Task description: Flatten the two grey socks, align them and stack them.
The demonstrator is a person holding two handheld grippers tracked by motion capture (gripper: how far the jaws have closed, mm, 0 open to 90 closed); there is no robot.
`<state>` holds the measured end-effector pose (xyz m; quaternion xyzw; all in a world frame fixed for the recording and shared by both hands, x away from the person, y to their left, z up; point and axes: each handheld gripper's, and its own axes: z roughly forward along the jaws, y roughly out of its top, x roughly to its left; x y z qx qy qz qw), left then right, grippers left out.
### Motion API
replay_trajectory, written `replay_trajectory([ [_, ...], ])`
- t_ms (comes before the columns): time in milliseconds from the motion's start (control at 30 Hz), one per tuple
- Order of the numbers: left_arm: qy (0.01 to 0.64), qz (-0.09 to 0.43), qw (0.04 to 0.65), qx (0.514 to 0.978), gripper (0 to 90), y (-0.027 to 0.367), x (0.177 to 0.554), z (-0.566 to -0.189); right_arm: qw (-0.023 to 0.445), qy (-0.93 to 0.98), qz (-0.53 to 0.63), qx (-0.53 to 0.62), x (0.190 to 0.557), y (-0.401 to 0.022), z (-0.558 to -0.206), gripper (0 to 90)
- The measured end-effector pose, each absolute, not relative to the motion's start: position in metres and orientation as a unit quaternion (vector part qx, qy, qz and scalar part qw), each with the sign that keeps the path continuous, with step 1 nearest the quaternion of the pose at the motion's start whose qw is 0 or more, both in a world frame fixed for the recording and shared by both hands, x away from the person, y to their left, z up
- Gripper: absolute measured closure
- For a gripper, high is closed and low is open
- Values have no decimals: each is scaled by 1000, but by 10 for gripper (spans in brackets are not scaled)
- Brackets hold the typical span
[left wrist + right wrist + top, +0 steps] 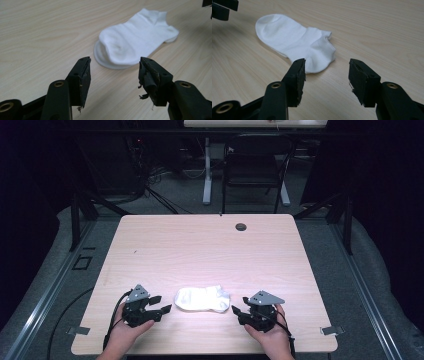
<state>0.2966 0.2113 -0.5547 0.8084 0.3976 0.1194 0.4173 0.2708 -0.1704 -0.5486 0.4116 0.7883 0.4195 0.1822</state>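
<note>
- We see white socks (202, 299) lying flat on the table (200, 245), near the front edge.
- They look like two socks, one on top of the other.
- The socks lie between our two grippers.
- Our left gripper (161, 306) sits just beside the toe end. Its jaws are wide apart with nothing in them.
- Our right gripper (239, 312) sits just beside the heel end. Its jaws are wide apart too, and they hold nothing.
- Both grippers point in at the socks, but neither one touches them.
- In the left gripper view the socks (136, 40) lie just past the jaw tips.
- In the right gripper view the heel (294, 42) is near the left jaw.
</note>
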Motion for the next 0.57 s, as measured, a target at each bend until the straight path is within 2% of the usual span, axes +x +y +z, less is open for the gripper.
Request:
replay_trajectory([
  [233,400,125,408,811,436,215,304,-567,182,801,416,391,274,-169,-561,584],
  [400,407,122,413,806,438,217,307,-570,168,802,408,402,277,-168,-569,588],
  [567,406,122,417,804,447,216,308,-571,177,815,390,391,277,-164,-569,603],
])
